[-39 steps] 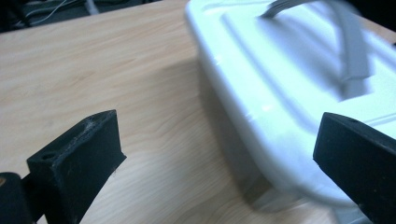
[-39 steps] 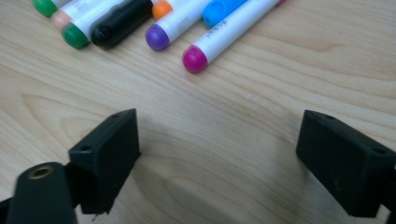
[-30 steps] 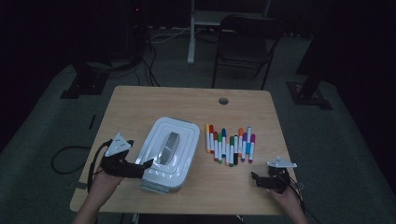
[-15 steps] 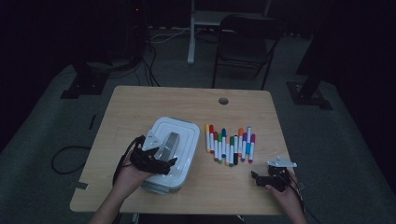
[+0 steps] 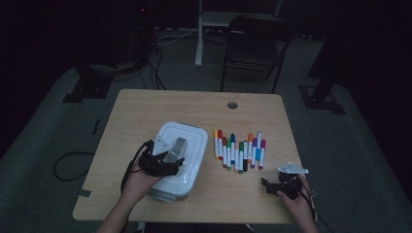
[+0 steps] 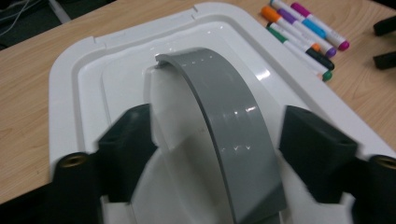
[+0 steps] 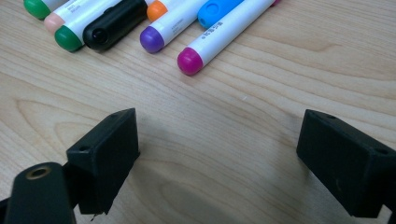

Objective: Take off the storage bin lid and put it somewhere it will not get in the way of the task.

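A white lidded box (image 5: 193,141) lies left of centre on the wooden table, with a grey arched handle (image 5: 178,147) on its lid. My left gripper (image 5: 169,162) hovers over the lid. In the left gripper view my left gripper (image 6: 217,126) straddles the handle (image 6: 229,107). Its jaws have just been closing, but a gap still shows beside the left pad (image 6: 133,140). A row of several coloured markers (image 5: 238,150) lies to the right of the box. My right gripper (image 5: 269,186) rests open near the front right edge, just short of the marker caps (image 7: 189,60), with bare wood between its jaws.
A round cable hole (image 5: 232,105) sits near the table's far edge. A chair (image 5: 252,43) and stand legs are on the floor beyond the table. My right gripper's black jaws (image 6: 385,42) show at the edge of the left gripper view, past the markers (image 6: 303,28).
My left gripper has moved right, from the box's left edge onto the lid and over the handle. My right gripper has stayed where it was.
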